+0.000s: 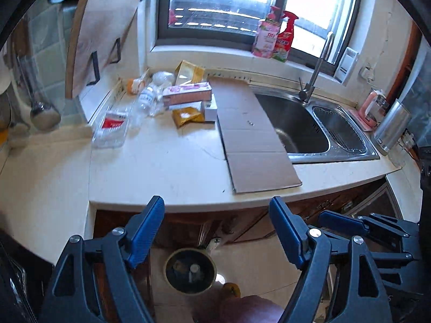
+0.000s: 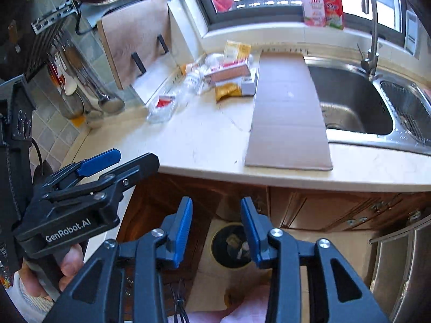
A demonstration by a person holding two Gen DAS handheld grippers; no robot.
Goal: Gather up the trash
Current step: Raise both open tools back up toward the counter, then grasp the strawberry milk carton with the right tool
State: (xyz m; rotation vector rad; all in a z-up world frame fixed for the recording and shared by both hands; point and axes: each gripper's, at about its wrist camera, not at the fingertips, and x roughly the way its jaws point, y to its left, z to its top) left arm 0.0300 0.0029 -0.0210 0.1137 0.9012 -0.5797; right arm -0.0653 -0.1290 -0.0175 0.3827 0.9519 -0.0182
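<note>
Trash lies at the back of the counter: a clear plastic tray with a red label (image 1: 113, 126) (image 2: 161, 105), a crushed plastic bottle (image 1: 148, 98) (image 2: 191, 80), a pink carton (image 1: 188, 94) (image 2: 229, 73), a yellow-brown packet (image 1: 187, 115) (image 2: 227, 91), a small white box (image 1: 210, 110) (image 2: 248, 84) and a yellow bag (image 1: 188, 71) (image 2: 237, 49). A round bin (image 1: 190, 270) (image 2: 234, 246) stands on the floor below. My left gripper (image 1: 216, 208) (image 2: 132, 158) is open and empty at the counter's front edge. My right gripper (image 2: 216, 207) (image 1: 334, 216) is open and empty over the bin.
A flat cardboard sheet (image 1: 250, 132) (image 2: 288, 110) lies across the counter and the sink's left rim. The steel sink (image 1: 309, 123) (image 2: 358, 107) with its tap is to the right. Cleaner bottles (image 1: 274, 36) stand on the windowsill. A cutting board (image 1: 99, 29) leans at the left.
</note>
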